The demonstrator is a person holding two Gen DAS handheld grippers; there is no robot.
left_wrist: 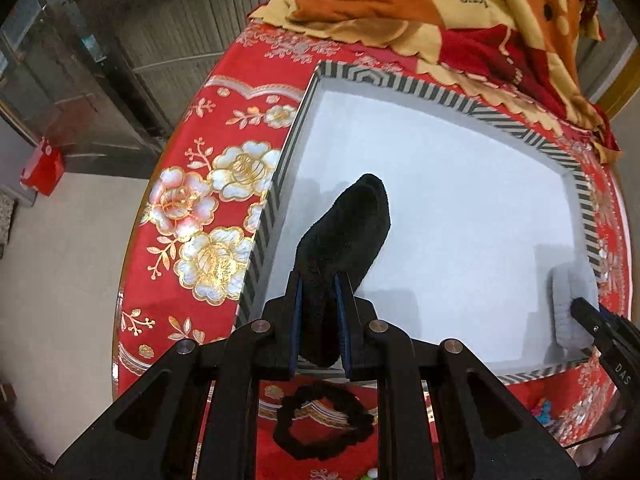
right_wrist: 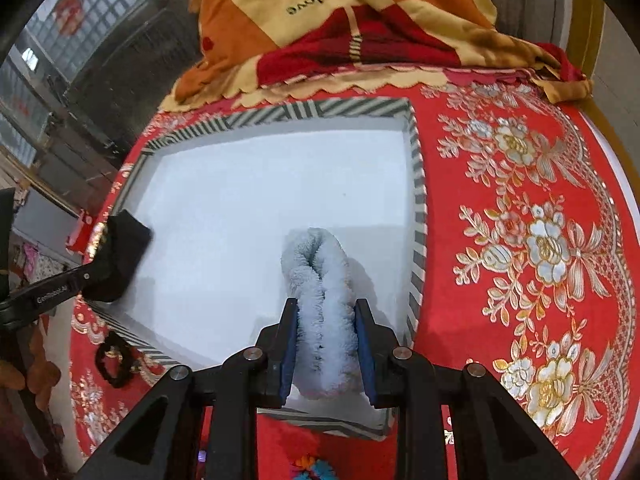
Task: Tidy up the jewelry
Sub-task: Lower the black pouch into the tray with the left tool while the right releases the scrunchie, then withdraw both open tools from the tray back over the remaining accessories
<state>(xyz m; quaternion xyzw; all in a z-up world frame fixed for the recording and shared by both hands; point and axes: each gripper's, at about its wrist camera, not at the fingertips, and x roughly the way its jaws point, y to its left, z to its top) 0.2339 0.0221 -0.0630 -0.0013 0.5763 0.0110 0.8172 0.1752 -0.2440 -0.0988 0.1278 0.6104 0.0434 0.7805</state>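
Over by the left wall of the striped box (left_wrist: 276, 200): left tongs (left_wrist: 320, 300), squeezed tight on a fuzzy black scrunchie (left_wrist: 344, 236). Squashed flat between the two blue pads, with its far end poking out over the white floor of the box. Seen from the right wrist view too, as a dark lump (right_wrist: 120, 252) at the box's left edge.

Lying outside the box, just past its near left corner on the red flowered cloth (left_wrist: 200, 208): another black scrunchie (left_wrist: 324, 420), round and open like a ring. Not touching the box in the left wrist view. In the right wrist view (right_wrist: 114, 358), right beside the near wall.

Near the right wall of the box, toward its near right corner: right tongs (right_wrist: 326, 332), pinched shut on a fluffy pale blue scrunchie (right_wrist: 320, 280). Twisted and pressed thin between the pads, sticking forward above the white floor. Touching the floor or hanging over it? Cannot tell.

Past the far edge of the box, heaped at the back of the round table: an orange, red and cream blanket (right_wrist: 320, 20) with the word "love" on it.

Down at the near edge of the table, half hidden behind the tongs: something small and brightly colored (right_wrist: 308, 466). Too little showing to name it.
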